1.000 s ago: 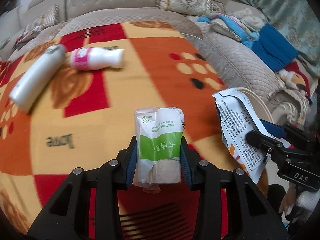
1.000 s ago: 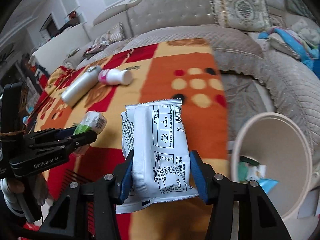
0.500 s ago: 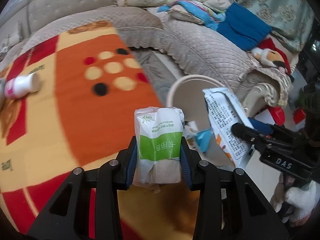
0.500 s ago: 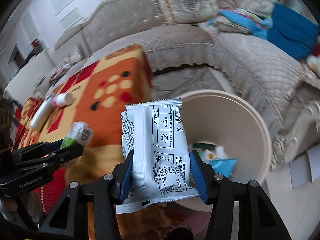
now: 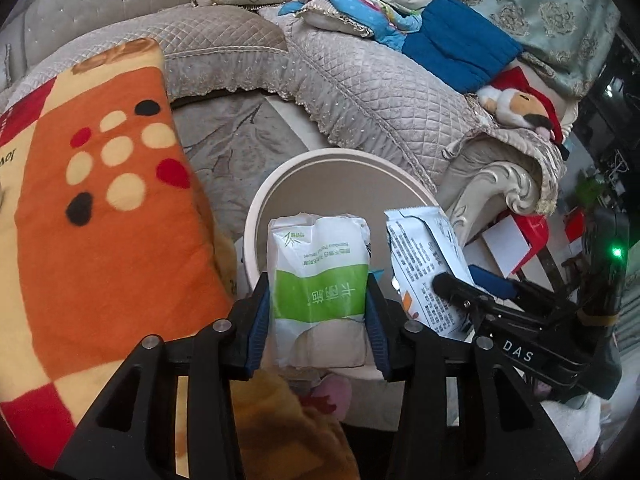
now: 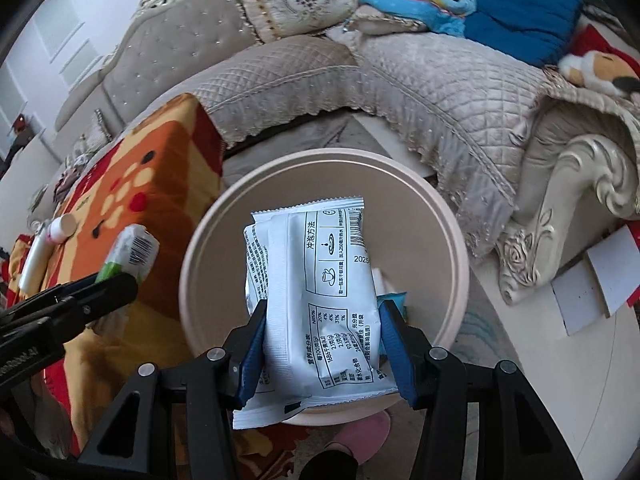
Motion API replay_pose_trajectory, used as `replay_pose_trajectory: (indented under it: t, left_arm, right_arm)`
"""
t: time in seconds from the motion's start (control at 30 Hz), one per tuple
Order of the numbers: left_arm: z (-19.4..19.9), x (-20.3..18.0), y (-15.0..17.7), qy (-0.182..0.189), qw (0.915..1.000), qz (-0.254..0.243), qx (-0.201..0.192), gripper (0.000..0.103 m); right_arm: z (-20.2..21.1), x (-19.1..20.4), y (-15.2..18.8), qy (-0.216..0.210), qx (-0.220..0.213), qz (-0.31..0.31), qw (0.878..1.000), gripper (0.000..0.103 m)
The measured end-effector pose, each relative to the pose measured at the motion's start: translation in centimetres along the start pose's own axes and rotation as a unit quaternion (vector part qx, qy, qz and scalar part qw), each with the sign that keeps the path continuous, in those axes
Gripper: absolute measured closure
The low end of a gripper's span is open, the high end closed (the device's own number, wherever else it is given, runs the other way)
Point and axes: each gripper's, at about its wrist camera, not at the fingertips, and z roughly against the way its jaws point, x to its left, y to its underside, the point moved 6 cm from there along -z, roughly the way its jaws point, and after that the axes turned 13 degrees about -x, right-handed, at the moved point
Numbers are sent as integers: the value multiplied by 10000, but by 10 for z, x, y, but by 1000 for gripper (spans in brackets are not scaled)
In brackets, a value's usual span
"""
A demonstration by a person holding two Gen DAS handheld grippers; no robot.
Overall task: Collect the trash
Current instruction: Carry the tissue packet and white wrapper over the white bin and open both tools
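over the beige bin point(image 6: 448, 240) beside the blanket point(image 5: 100, 208), we're at the drop step: l gripper point(image 5: 318, 308) jaws are opening w/ the tissue pack point(image 5: 320, 280) between them, r gripper point(image 6: 322, 344) is clamped on the white sachet point(image 6: 320, 288), which prob needs letting go next.

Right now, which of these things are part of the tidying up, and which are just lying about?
Part of the job:
- tissue pack in the left tool, opening
- white sachet in the right tool
- round bin
- two bottles

Lying about:
- sofa cushion
- plush toy
- blue clothes
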Motion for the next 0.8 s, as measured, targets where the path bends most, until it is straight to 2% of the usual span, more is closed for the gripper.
replay_pose_trajectory:
  t: [0.13, 0.2, 0.27, 0.5, 0.6, 0.8]
  left_arm:
    - [-8, -2, -1, 215, 9997, 132, -40, 52]
    - [-8, -3, -2, 346, 9992, 172, -91, 49]
    - [-7, -2, -2, 308, 9993, 171, -147, 47]
    - [7, 3, -3, 21, 9993, 24, -361, 47]
    - [19, 7, -3, -105, 9986, -15, -515, 47]
    - [50, 18, 0, -515, 9951, -111, -841, 47]
  right_arm:
    - [-4, -11, 1, 24, -5, -141, 9999, 47]
    - [-5, -15, 2, -6, 29, -231, 9997, 30]
    - [-5, -17, 4, 8, 5, -261, 9997, 25]
    - [5, -9, 7, 35, -89, -155, 9998, 25]
    - [12, 0, 8, 174, -209, 18, 9996, 25]
    - [40, 22, 2, 399, -688, 267, 9965, 25]
